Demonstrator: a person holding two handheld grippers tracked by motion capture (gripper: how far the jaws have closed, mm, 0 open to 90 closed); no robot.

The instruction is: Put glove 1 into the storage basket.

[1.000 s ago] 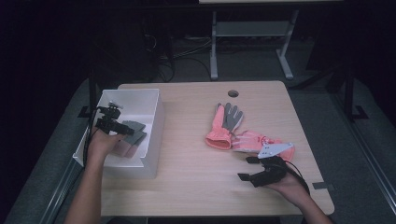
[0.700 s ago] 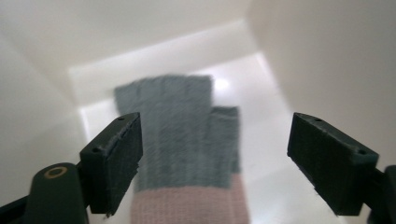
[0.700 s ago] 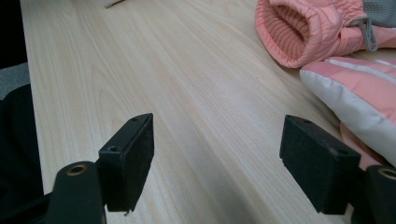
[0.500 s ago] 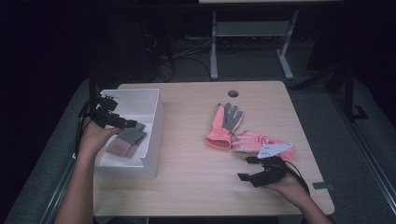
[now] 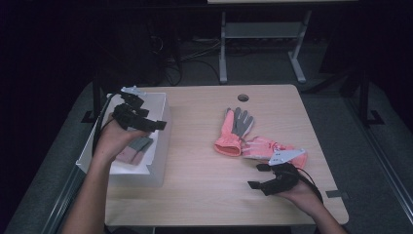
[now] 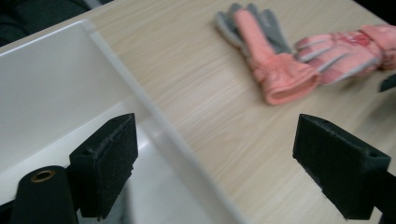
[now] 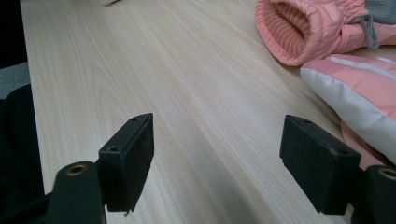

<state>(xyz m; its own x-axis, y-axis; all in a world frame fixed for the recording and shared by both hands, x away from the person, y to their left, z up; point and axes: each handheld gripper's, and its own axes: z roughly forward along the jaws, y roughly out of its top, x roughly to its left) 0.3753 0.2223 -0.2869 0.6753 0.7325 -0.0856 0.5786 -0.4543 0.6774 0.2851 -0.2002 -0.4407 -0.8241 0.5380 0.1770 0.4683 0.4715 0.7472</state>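
Two pink-and-grey gloves lie on the wooden table [image 5: 204, 185] to the right of the white bin [image 5: 158, 146]: the nearer glove [image 5: 234, 131] with its grey palm up and its cuff toward the person, the second glove [image 5: 265, 146] touching that cuff and stretching away from the bin. A third glove [image 5: 136, 148] of the same colours lies inside the bin. There is one bin and one round hole [image 5: 243, 97] in the tabletop, beyond the gloves from the person.

The left gripper [image 5: 146, 124] is held above the bin's right wall, its jaws wide apart and empty. The right gripper [image 5: 260, 176] sits low over the table, well to the right of the bin and just on the person's side of the second glove, jaws likewise spread wide with nothing between them.

The high view shows the bin's contents; the left gripper view sees the bin's inner wall [image 6: 56, 88] and rim but not that glove. The right gripper view alone shows the ribbed lining of the nearer glove's cuff [image 7: 299, 28] and a small grey clip [image 7: 371, 30] on it.

No writing or label is readable anywhere.
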